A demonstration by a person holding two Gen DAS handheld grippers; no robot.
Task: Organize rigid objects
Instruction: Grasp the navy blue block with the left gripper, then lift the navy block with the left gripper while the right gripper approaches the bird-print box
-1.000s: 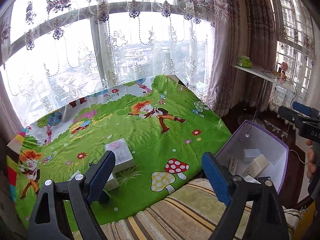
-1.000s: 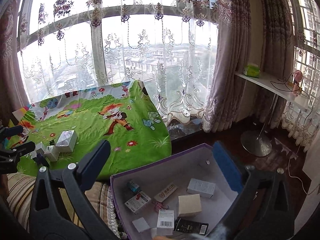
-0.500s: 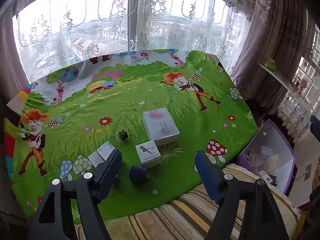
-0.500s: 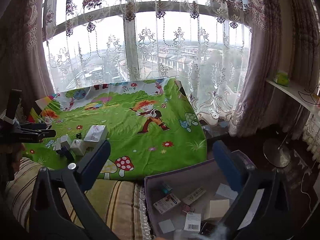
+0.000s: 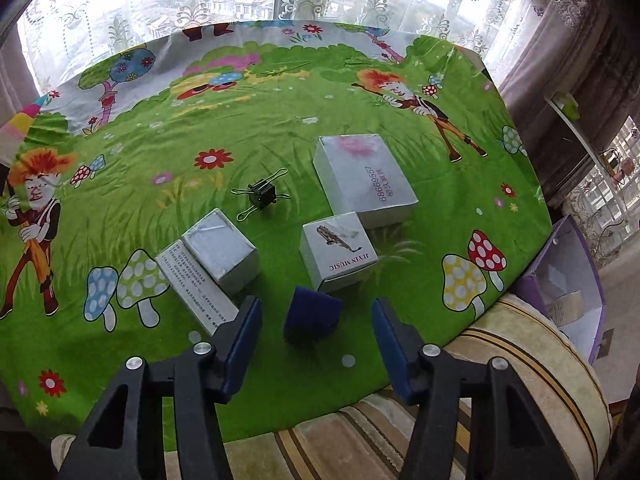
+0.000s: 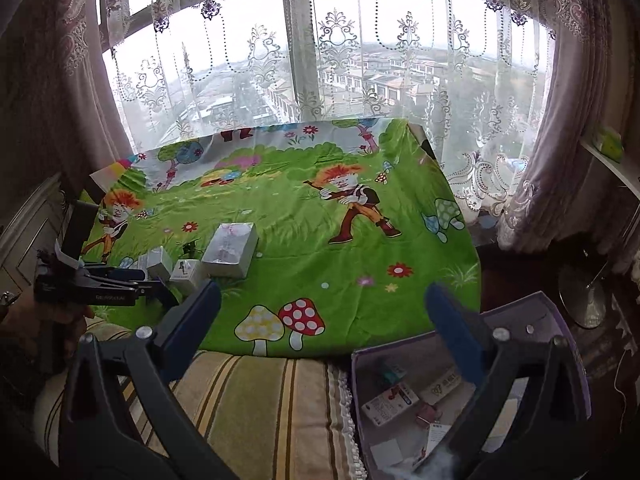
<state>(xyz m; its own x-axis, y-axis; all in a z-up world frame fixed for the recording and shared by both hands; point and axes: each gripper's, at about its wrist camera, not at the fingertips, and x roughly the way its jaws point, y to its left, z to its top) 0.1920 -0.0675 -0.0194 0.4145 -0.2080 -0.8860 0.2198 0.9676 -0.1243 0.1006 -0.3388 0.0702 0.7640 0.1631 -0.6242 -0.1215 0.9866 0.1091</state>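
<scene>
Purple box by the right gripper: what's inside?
The purple box holds several small cartons, including a red-and-white one. The right gripper covers part of its inside.

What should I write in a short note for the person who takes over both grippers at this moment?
Left gripper: open, jaws have just been closing, the dark blue cube sits between them but is not yet pinched.
Right gripper: open, empty, over the mat edge beside the purple box.
On the green mat: big silver box, music box, small silver box lying on a leaflet, black binder clip.
Done: several small packs already lie in the purple box.
Left: grip the cube, carry it over, then move the rest.
</scene>
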